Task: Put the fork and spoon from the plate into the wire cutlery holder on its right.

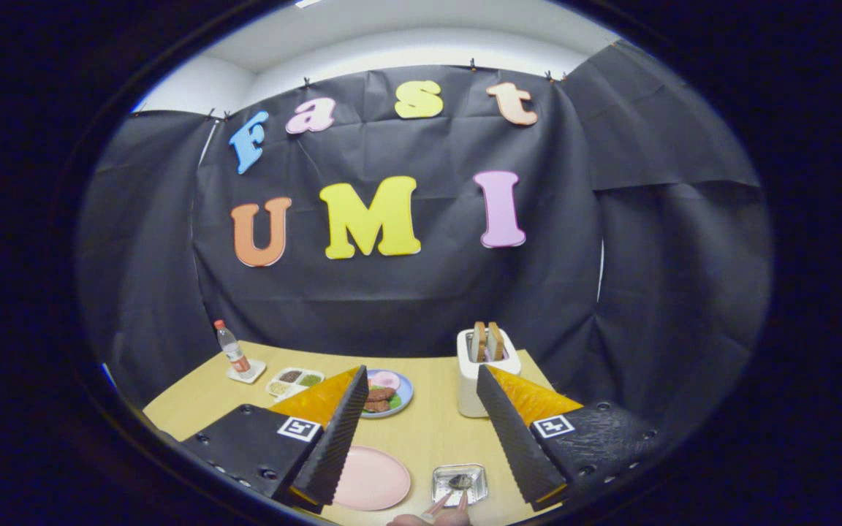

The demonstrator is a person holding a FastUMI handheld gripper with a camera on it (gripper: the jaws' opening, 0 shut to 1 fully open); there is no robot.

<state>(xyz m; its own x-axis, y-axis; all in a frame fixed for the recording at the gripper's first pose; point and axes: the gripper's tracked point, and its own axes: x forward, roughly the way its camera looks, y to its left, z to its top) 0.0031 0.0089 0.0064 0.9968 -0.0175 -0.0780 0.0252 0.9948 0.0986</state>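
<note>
Gripper (421, 431) held above the table (428, 431), fingers spread wide and empty; between them sit a pink plate (373, 478) and a wire holder (459, 483) containing a spoon (460, 481).

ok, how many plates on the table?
2. An empty pink plate by the left one of the open gripper fingers; a blue plate with food beyond it. Fingers may hide more.

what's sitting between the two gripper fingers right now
In the gripper view, the open gripper has bare wooden table between its fingers. Nearer the camera sit a pink plate and a small metal tray holding a spoon.
</note>
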